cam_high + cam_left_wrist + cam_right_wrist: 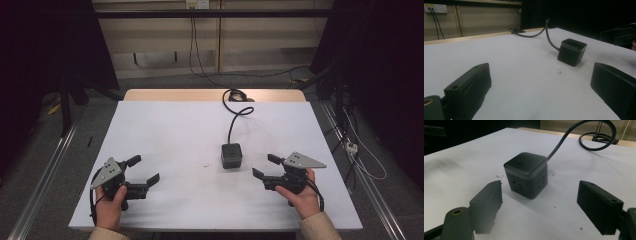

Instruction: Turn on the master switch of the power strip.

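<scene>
A white bench takes up most of the scene, with a strip of pale wood showing along its far edge. Near its middle, a little toward the person's right, sits a black cube-shaped power socket, upright on the white surface, with a button on top and outlets in its sides. Its black cord runs from the cube's far side to the far edge of the bench, where it lies in loops.

The left tongs are held by the person's left hand well to the left of the cube, jaws spread wide and holding nothing. The right tongs are held by the right hand just to the right of the cube, jaws likewise apart and empty, pointing at it without touching.

A few small dark specks mark the bench just left of the cube.
</scene>
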Motion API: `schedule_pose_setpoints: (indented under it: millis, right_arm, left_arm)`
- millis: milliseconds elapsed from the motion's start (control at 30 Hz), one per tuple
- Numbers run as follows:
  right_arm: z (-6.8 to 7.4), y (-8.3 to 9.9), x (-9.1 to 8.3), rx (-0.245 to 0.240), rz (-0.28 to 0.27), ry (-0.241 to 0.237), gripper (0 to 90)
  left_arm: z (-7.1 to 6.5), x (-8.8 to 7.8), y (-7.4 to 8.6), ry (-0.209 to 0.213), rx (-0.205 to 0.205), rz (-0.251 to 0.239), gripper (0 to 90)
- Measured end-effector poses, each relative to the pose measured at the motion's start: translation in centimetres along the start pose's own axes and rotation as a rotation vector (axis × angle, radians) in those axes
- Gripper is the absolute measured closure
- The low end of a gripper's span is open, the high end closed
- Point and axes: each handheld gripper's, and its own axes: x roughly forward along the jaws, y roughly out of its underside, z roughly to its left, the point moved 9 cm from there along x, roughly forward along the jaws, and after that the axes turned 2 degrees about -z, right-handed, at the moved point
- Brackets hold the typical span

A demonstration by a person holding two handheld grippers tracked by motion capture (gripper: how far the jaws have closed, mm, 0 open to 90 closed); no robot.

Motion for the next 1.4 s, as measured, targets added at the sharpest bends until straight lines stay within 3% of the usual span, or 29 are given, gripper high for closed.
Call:
schedule_pose_setpoints:
  millis: [1400]
  right_arm:
    - [-2.2, 2.9, -4.6, -0.017, 0.041, 0.058, 19.5]
  left_arm:
    - [-0.1, 0.1, 0.2, -0.002, -0.003, 0.009, 2.8]
